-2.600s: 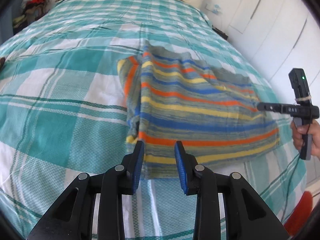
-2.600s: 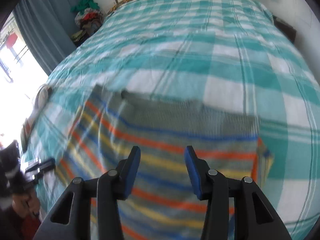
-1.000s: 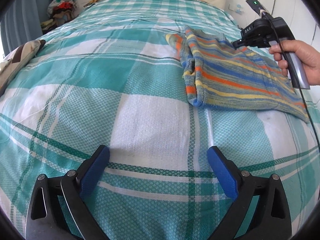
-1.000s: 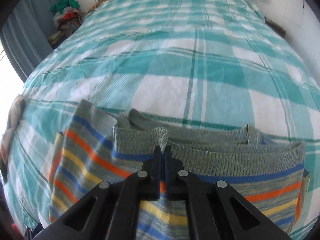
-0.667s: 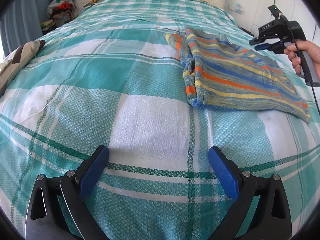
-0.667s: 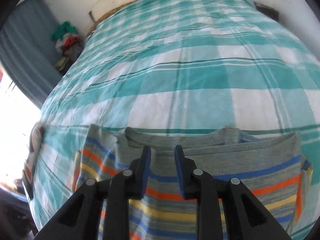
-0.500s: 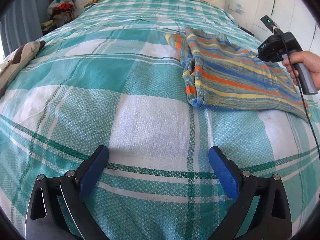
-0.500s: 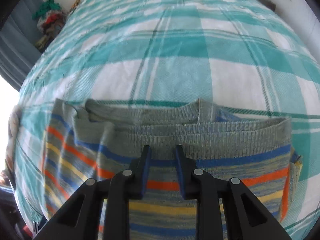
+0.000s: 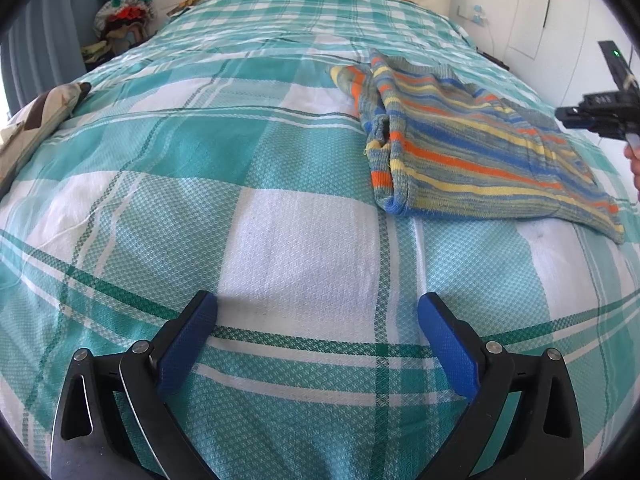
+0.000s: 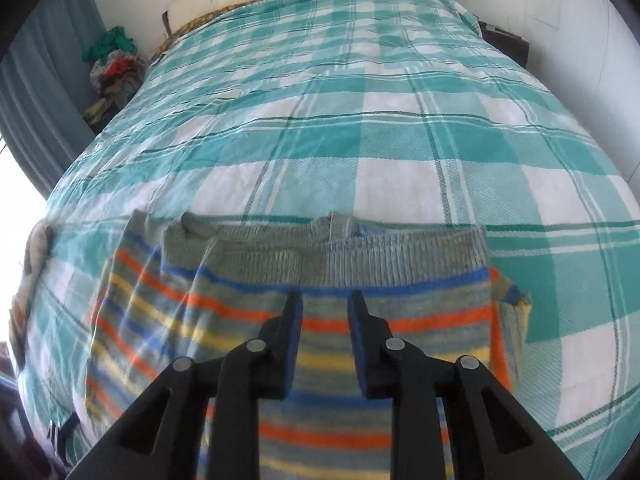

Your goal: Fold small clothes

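A small striped sweater [image 9: 460,152] in grey, blue, orange and yellow lies folded flat on the bed, to the right in the left wrist view. In the right wrist view it [image 10: 240,300] lies just under my right gripper [image 10: 324,300], which hovers above it, open by a narrow gap and empty. My left gripper [image 9: 318,308] is wide open and empty, low over bare bedspread, well short of the sweater. The right gripper also shows in the left wrist view [image 9: 592,114], held by a hand past the sweater's right edge.
The bed wears a teal and white checked bedspread [image 9: 200,160]. A patterned pillow [image 9: 36,120] lies at its left edge. A heap of clothes [image 9: 120,16] sits beyond the far left corner. A white wall and cupboard doors [image 9: 532,12] stand at the right.
My right gripper let go of the sweater's grey hem, opened slightly and drew back off the garment toward the right. The left gripper has stayed still and wide open.
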A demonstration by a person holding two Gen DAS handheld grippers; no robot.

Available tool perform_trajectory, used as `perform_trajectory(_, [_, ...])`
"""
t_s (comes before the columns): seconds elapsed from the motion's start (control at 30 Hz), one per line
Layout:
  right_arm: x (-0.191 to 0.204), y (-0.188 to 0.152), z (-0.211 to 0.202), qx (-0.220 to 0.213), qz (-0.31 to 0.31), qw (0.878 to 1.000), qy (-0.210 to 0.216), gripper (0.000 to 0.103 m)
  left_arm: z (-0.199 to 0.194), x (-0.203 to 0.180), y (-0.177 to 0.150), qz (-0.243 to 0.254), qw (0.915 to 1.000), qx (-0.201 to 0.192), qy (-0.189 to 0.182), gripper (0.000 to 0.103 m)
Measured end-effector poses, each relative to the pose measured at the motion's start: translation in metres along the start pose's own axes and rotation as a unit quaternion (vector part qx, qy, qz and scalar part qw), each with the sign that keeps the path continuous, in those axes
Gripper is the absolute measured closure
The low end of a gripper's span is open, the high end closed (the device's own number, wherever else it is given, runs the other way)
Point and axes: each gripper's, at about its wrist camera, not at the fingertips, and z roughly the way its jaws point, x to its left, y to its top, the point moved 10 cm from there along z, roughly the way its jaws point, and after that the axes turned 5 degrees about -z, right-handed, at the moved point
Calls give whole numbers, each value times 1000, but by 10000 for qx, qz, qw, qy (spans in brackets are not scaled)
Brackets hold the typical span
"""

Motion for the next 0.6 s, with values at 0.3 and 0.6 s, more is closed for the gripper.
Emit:
perform_trajectory(0.3, [-44, -141, -27, 523, -258, 9977, -352, 75, 0, 0, 0, 17, 10000, -7, 49, 2])
perform_trajectory(0.6, [-74, -161, -53, 246, 699, 9969, -277, 53, 0, 0, 0, 20, 10000, -14, 71, 2])
